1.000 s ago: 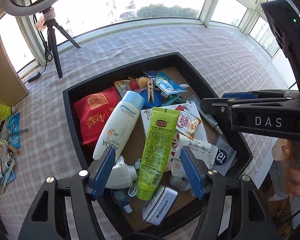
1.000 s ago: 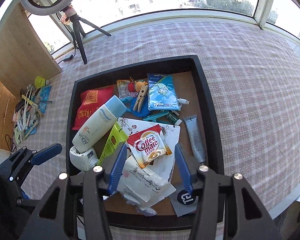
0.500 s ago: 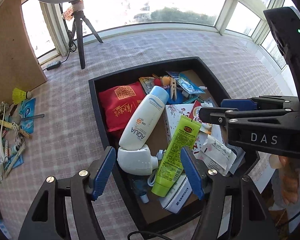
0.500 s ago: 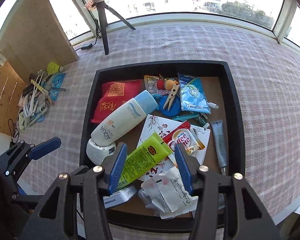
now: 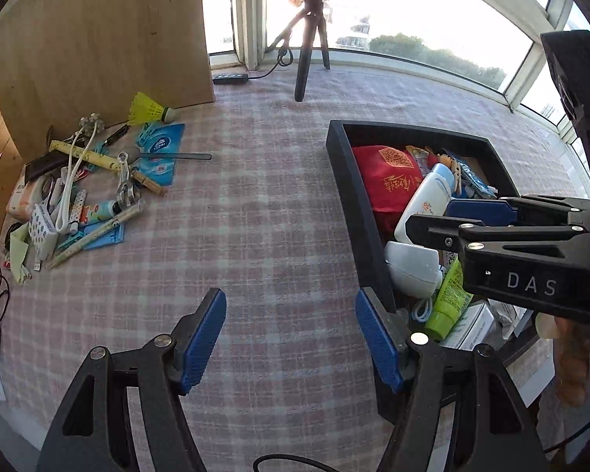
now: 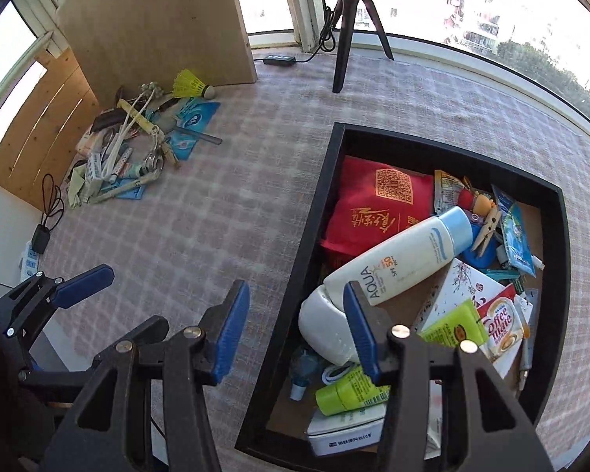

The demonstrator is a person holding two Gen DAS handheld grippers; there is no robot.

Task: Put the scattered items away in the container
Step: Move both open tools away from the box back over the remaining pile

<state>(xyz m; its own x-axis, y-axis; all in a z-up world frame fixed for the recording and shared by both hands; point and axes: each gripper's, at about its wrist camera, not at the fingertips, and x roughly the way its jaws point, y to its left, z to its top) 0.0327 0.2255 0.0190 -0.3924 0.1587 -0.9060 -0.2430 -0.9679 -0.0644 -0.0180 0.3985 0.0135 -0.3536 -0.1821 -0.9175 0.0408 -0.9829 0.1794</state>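
Observation:
The black tray [image 5: 354, 204] holds a red pouch [image 6: 377, 204], a white sunscreen bottle [image 6: 405, 263], a green tube [image 6: 448, 322] and several small packets. Scattered items [image 5: 90, 188] lie in a pile at the far left of the checked cloth, with a yellow shuttlecock [image 5: 147, 110] at its back. My left gripper [image 5: 291, 338] hangs open over bare cloth between pile and tray, nothing between its blue pads. My right gripper [image 6: 295, 326] is open too and hovers over the tray's [image 6: 318, 212] left wall. Each gripper shows in the other's view: the right gripper [image 5: 444, 220], the left gripper [image 6: 59, 287].
A wooden board [image 5: 98, 39] stands behind the pile. A black tripod [image 5: 310, 51] with a cable and adapter stands at the window side. A power strip and coiled cord [image 6: 39, 236] lie at the cloth's left edge. A person's hand [image 5: 570, 358] holds the right gripper.
Both grippers have swung left off the tray's contents, toward the cloth. The scattered pile and the wooden board have come well into view. Both stay open and empty.

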